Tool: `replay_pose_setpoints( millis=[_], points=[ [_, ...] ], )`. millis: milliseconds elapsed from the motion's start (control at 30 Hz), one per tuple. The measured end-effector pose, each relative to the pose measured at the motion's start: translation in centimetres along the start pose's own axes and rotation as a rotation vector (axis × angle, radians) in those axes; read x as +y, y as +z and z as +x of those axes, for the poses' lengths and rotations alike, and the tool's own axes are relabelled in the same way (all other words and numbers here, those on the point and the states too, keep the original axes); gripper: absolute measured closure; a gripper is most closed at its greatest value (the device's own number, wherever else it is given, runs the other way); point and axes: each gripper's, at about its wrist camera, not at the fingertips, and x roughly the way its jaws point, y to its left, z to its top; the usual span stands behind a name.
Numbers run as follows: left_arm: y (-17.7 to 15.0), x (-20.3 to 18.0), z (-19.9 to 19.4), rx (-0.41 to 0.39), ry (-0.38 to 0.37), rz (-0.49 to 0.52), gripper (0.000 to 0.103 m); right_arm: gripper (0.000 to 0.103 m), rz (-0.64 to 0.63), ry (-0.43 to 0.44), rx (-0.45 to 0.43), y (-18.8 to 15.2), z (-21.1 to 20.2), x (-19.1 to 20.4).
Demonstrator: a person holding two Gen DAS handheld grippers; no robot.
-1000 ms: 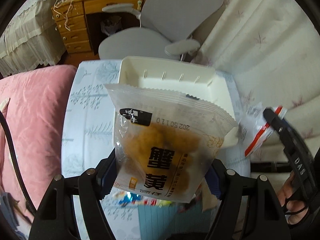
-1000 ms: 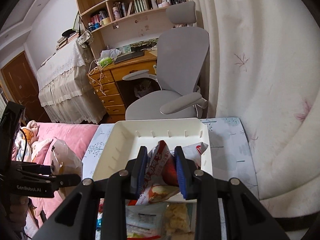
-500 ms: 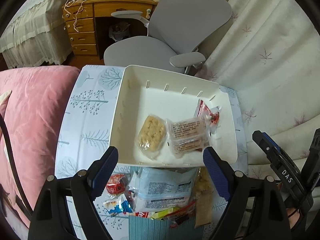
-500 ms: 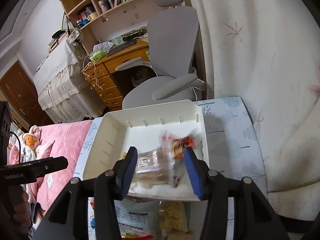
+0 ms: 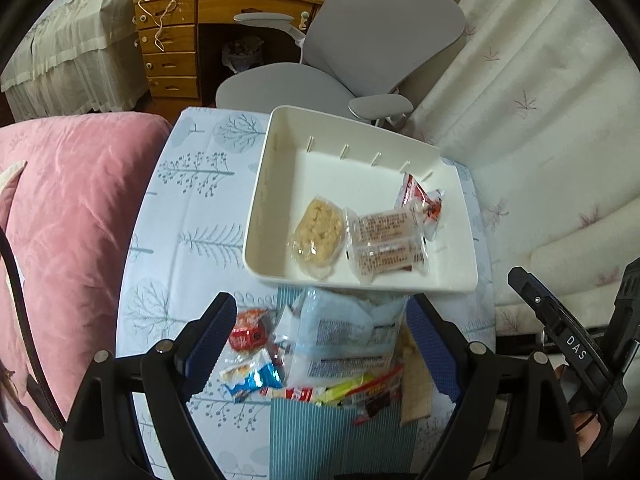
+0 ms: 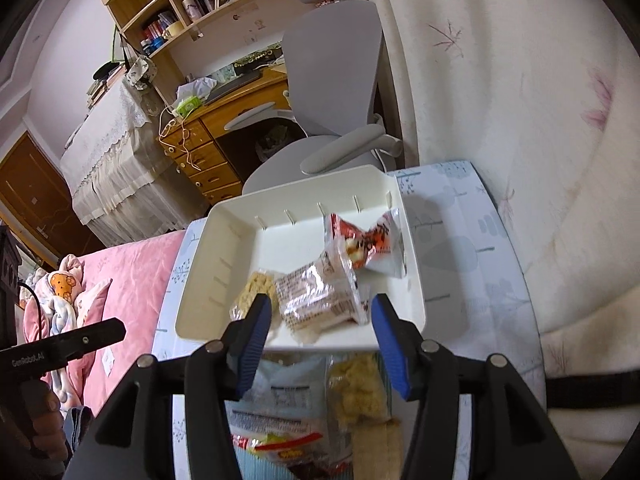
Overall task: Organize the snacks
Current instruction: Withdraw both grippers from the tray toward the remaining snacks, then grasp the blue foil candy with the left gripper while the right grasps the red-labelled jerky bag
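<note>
A white tray (image 5: 260,200) holds a pale yellow crumbly snack pack (image 5: 318,232), a clear pack of two bars (image 5: 384,240) and a red-and-white packet (image 5: 420,200). My left gripper (image 5: 320,320) is open and empty above a snack pile with a pale blue bag (image 5: 344,336). In the right wrist view, my right gripper (image 6: 322,312) hangs over the tray's near rim (image 6: 320,346). Its jaws are opening and grip nothing. The clear pack (image 6: 316,296) lies in the tray below them. The red-and-white packet (image 6: 360,240) rests in the far right corner.
Loose packets spill from a teal striped bag (image 5: 340,432) on the tree-print cloth (image 5: 192,240). A pink blanket (image 5: 72,220) lies to the left, a grey office chair (image 5: 360,40) and a wooden desk (image 5: 176,40) behind the tray, and a white floral curtain (image 6: 520,120) to the right.
My left gripper let go of the yellow snack pack, which now lies in the tray. My right gripper opened and the red-and-white packet dropped into the tray. Both grippers drew back over the pile.
</note>
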Motion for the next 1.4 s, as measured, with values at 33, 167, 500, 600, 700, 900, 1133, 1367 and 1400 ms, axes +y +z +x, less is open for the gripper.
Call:
replay_pose_setpoints(
  millis=[33,167,500,600,700,900,1133,1367,1400],
  points=[
    [-0.3,0.2,-0.2,0.001,-0.005,0.004,0.017,0.049,0.007,-0.006,0.002,-0.4,-0.3,0.2],
    [-1.7,1.6,-1.2,0.013,-0.021,0.035,0.017,0.046,0.057,-0.021,0.008,-2.0,-1.5,0.7],
    [-5.5,5.5,-3.2,0.063,-0.07,0.126,0.017,0.045,0.236,-0.066,0.035,-7.9,-3.9,2.6],
    [-6.5,6.3,-3.3,0.081,-0.075,0.17,0.017,0.045,0.303,-0.061,0.04,-9.7,-4.2,3.0],
    [-7.5,7.1,-3.3,0.099,-0.085,0.219,0.017,0.044,0.363,-0.062,0.044,-11.3,-4.2,3.4],
    [-9.5,8.6,-2.6,0.118,-0.107,0.31,0.017,0.04,0.529,-0.05,0.068,-14.9,-3.4,3.9],
    [-11.6,9.7,-0.4,0.12,-0.128,0.415,0.017,0.04,0.755,-0.008,0.092,-19.3,-1.4,3.2],
    [-12.8,9.0,3.6,0.114,-0.107,0.482,0.017,0.04,0.974,-0.054,0.085,-22.3,1.1,1.4],
    [-12.7,8.8,4.2,0.105,-0.101,0.483,0.017,0.04,0.986,-0.059,0.082,-22.4,1.5,1.1]
  ],
)
